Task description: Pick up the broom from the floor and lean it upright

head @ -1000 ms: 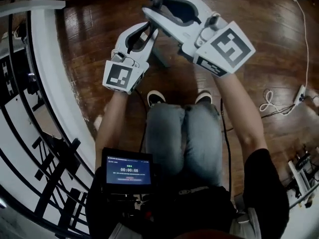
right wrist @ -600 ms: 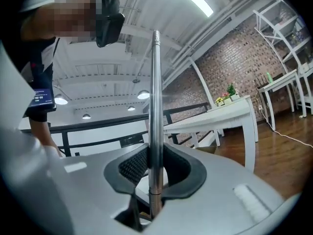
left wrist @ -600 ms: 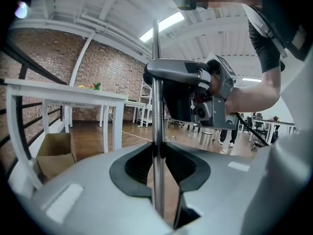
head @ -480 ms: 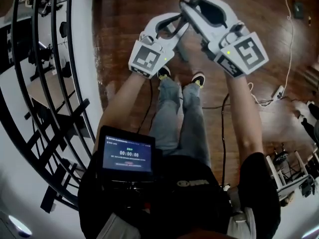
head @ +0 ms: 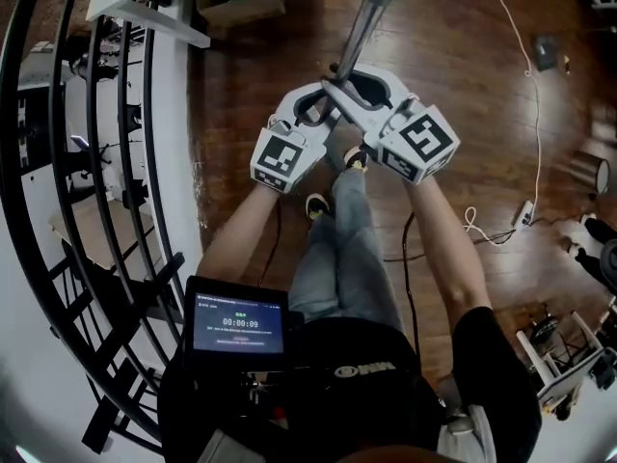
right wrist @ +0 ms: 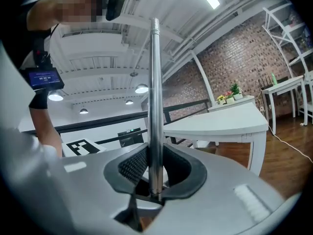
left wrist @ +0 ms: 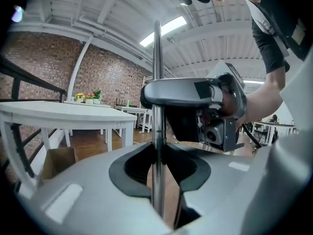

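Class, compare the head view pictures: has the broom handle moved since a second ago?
Yes. The broom handle has risen away from the wooden floor, which now lies much farther below it.

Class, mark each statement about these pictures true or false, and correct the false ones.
1. The left claw and the right claw are both clamped on the silver metal broom pole. True.
2. The pole lies flat on the ground. False: it stands upright in the claws, over the brown wooden floor.
3. A white table stands in the room. True.
4. The far wall is green tile. False: it is a red brick wall.
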A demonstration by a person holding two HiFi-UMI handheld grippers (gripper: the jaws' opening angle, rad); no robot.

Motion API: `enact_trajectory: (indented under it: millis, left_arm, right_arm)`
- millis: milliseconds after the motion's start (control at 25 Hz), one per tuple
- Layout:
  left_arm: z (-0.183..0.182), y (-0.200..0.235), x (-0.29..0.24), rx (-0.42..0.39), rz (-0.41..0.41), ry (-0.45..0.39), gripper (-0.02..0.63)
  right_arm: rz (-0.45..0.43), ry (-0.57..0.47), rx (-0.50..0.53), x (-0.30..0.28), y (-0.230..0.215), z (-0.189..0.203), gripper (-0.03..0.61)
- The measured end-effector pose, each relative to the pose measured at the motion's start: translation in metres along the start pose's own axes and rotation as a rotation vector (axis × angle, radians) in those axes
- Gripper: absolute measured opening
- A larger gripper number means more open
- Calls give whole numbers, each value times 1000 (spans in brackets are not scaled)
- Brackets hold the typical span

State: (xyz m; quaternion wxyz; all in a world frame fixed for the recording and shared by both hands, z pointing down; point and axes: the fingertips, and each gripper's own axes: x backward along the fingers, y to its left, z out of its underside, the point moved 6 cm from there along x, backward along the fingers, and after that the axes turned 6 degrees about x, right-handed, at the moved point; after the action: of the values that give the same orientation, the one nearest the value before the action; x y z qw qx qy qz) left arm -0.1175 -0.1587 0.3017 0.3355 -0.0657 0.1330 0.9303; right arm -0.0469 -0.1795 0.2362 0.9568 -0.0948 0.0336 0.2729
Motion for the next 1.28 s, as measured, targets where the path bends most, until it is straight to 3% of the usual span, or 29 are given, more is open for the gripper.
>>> enact_trajectory:
  millis: [120,200,240,320,520,680,800,1040,1280]
  left_arm:
    - [11,24,-20,24,-12,48,107]
    - [21,41,-31,41,-29,76,107]
    - [26,49,-37,49,-40,89,107]
    - [36,62,-46,67,-61,120,107]
    - [69,98,-69,73,-89,165,109]
    - [70,126,-86,65,-77,57,136]
    - [75,145,-105,61,-73,62,109]
    - [123,167,-116,52,-48,120,107]
    - [145,184,-127,88,-71,169,107]
  right_arm:
    - [-4,-55,24,-18,-27,-19,96]
    - [-32,-82,48,-36,-45,-35,139]
    - [-50,-87,64,-45,-52,-40,136]
    - [-79,-86,60,-60,-62,-38,70]
    - [-97,-83,-20,-89,-91,1,60]
    - [-79,3,-52,-107,-118,52,61]
    - [-65,34,-85,-116,-140,78,63]
    - [4,48,5,-135,-149,98,78]
    - [-28,98,34,-155,-154,118,51]
